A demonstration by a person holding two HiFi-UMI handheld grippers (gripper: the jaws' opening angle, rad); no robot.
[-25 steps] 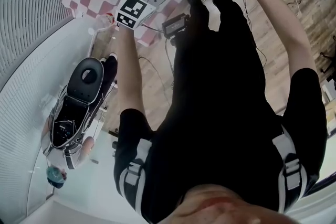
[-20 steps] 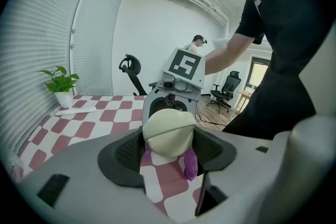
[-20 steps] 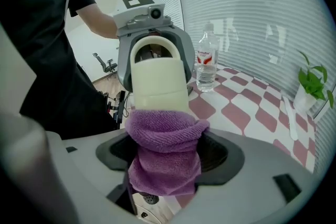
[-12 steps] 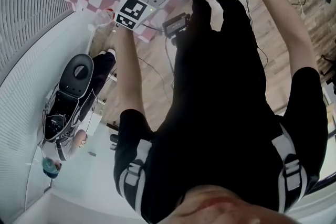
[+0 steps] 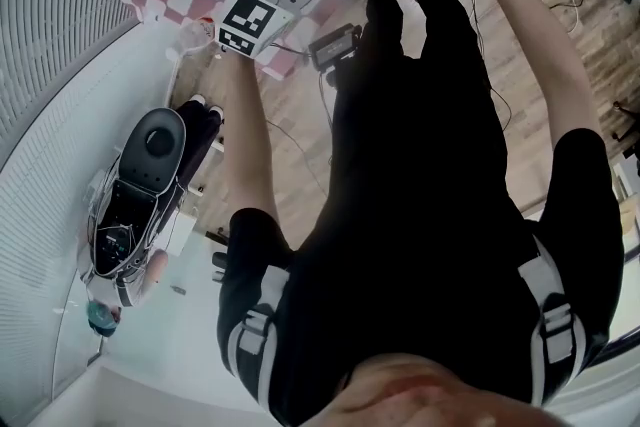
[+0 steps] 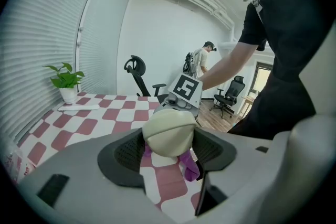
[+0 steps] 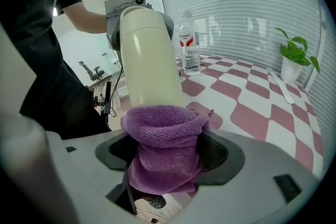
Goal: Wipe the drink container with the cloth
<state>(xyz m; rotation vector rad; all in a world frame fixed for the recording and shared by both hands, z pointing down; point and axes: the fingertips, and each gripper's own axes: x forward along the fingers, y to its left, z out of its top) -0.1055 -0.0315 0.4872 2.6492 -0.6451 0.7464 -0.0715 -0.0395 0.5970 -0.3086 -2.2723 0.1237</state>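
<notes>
The left gripper [image 6: 169, 153] has its jaws clamped on one end of the cream drink container [image 6: 169, 132], which is held in the air over the red-and-white checkered table [image 7: 252, 107], at 12 o'clock in the head view. The right gripper [image 7: 167, 159] has its jaws closed on the purple cloth [image 7: 163, 123], and the cloth is wrapped round the container's other end. In the right gripper view a water bottle [image 7: 190, 44] stands on the table at 1 o'clock from the container, and a potted plant [image 7: 295, 57] stands further off at 3 o'clock.
</notes>
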